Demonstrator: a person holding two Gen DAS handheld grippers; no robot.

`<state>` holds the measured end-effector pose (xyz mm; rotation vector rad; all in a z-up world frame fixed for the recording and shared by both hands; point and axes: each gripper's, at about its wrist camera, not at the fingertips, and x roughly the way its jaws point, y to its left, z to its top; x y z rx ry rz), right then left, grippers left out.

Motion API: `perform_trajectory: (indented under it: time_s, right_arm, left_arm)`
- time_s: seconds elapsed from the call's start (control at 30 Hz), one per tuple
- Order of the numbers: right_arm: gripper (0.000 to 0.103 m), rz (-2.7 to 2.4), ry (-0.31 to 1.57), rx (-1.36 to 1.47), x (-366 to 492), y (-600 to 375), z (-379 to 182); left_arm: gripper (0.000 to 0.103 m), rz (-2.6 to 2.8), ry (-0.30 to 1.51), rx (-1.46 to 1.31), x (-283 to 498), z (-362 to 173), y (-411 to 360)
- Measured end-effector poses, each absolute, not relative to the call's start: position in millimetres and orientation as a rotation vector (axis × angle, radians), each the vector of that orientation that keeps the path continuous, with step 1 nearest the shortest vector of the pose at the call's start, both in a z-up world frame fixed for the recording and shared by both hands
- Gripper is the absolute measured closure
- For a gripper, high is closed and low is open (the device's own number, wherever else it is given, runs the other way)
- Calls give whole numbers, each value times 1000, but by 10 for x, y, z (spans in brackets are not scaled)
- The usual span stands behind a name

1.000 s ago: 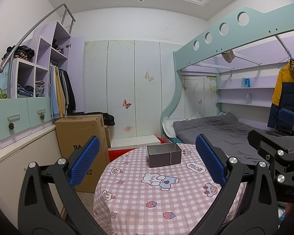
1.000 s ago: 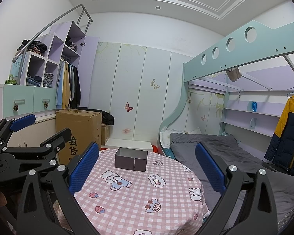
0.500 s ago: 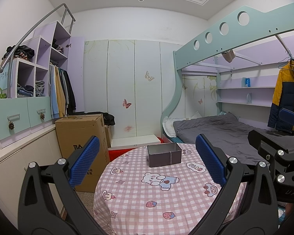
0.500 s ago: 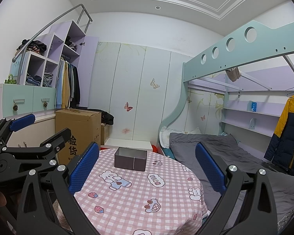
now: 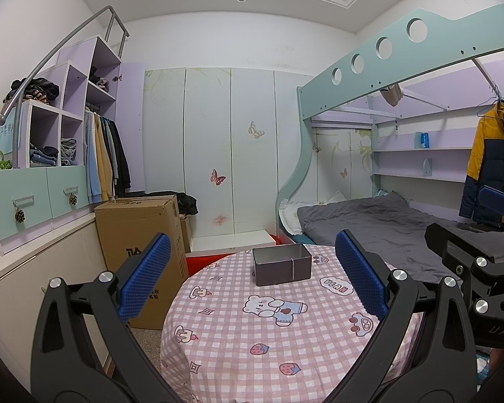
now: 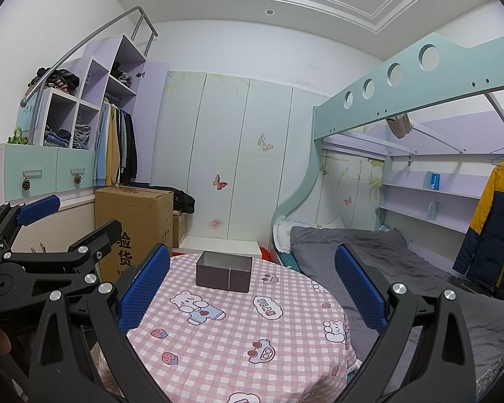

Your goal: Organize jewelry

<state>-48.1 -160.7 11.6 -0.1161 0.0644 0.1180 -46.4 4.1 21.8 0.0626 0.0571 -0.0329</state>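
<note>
Hovering over the near edge of the round table point(image 5: 285, 346), both tongs are sitting wide apart and holding nothing: left gripper point(image 5: 252, 275) and right gripper point(image 6: 252, 282) side by side. The grey box point(image 5: 281, 264) is sitting toward the far side of the pink checked cloth, well clear of both. Something thin and pale is hanging over its front wall, too small to tell what.

Cardboard box point(image 6: 134, 231) reads "验货"; its top, "826".
</note>
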Motion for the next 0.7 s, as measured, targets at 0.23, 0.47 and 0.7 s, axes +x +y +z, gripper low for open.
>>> perform_trajectory:
  time_s: [0.23, 0.47, 0.7]
  right_arm:
    - [8, 118, 66, -115, -468, -1611, 103]
    - [8, 117, 65, -117, -469, -1608, 102]
    - [8, 115, 68, -120, -443, -1612, 72]
  left_arm:
    - [7, -34, 58, 61, -464, 211, 44]
    - [7, -35, 57, 58, -439, 183, 60]
    - [7, -32, 62, 65, -373, 153, 68]
